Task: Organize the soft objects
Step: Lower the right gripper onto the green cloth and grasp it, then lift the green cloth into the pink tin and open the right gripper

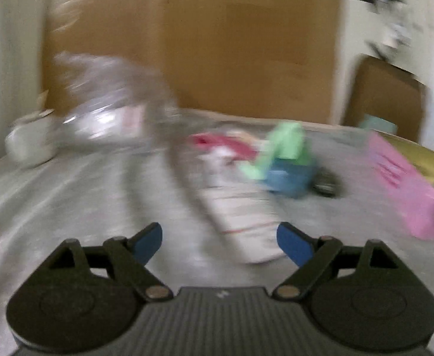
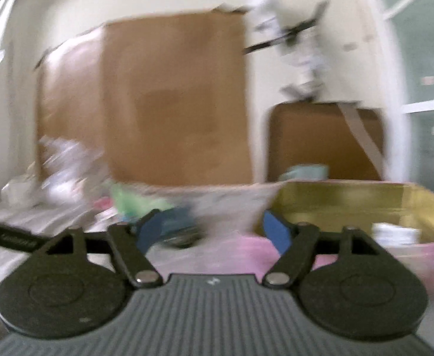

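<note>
Left wrist view shows the left gripper (image 1: 220, 243) spread wide and empty over a white striped sock (image 1: 240, 207) on the grey sheet (image 1: 68, 201); limp and light, best pinched mid-length; the right gripper (image 2: 214, 231) gapes empty too

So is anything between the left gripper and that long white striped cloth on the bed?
Nothing visible. The left gripper is open, and the white striped cloth lies directly ahead, its near end between the fingers. The green and blue items sit beyond it. The frames are blurred.
</note>
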A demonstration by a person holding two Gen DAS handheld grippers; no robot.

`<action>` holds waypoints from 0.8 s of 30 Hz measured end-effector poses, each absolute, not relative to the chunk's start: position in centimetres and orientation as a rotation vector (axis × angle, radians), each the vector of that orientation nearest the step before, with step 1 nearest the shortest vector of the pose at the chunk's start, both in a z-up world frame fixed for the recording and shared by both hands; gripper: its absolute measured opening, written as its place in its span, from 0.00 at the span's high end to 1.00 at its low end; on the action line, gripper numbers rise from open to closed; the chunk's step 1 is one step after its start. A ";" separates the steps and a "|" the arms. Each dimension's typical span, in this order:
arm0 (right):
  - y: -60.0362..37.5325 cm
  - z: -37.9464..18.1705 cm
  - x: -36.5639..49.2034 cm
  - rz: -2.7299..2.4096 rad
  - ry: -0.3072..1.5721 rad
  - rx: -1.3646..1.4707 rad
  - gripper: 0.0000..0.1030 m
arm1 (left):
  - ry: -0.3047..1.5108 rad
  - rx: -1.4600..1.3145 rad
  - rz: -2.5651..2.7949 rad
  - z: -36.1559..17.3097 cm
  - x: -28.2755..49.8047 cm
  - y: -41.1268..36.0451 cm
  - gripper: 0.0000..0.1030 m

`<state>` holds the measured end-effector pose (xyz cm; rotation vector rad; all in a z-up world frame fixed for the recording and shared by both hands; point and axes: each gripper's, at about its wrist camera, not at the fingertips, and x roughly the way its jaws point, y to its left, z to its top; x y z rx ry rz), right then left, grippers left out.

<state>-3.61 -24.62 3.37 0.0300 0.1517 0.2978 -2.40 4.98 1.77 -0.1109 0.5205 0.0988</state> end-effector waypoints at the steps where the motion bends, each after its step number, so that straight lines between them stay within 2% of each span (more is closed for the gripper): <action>1: -23.2 3.7 -2.9 0.334 0.176 0.018 0.39 | 0.527 -0.137 0.112 1.3 -2.2 5.9 0.16; 4: -18.7 5.0 -0.1 0.432 0.229 -0.023 0.45 | 0.525 -0.299 0.049 1.0 -1.9 8.6 0.15; 10: -10.3 5.8 6.6 0.466 0.325 -0.139 0.46 | 0.466 -0.243 0.019 1.6 -2.5 7.8 0.10; 12: -8.6 5.2 8.3 0.457 0.374 -0.174 0.96 | 0.459 -0.241 0.017 1.5 -2.6 7.7 0.08; 16: -9.8 5.1 8.1 0.439 0.447 -0.125 0.96 | 0.457 -0.277 0.014 1.4 -2.5 8.1 0.07; 21: -17.2 6.4 0.1 0.505 0.387 -0.001 0.96 | 0.446 -0.264 0.000 1.5 -2.9 7.7 0.06; 24: -21.6 5.4 -5.2 0.515 0.380 -0.003 0.96 | 0.464 -0.255 -0.038 1.5 -2.9 7.4 0.05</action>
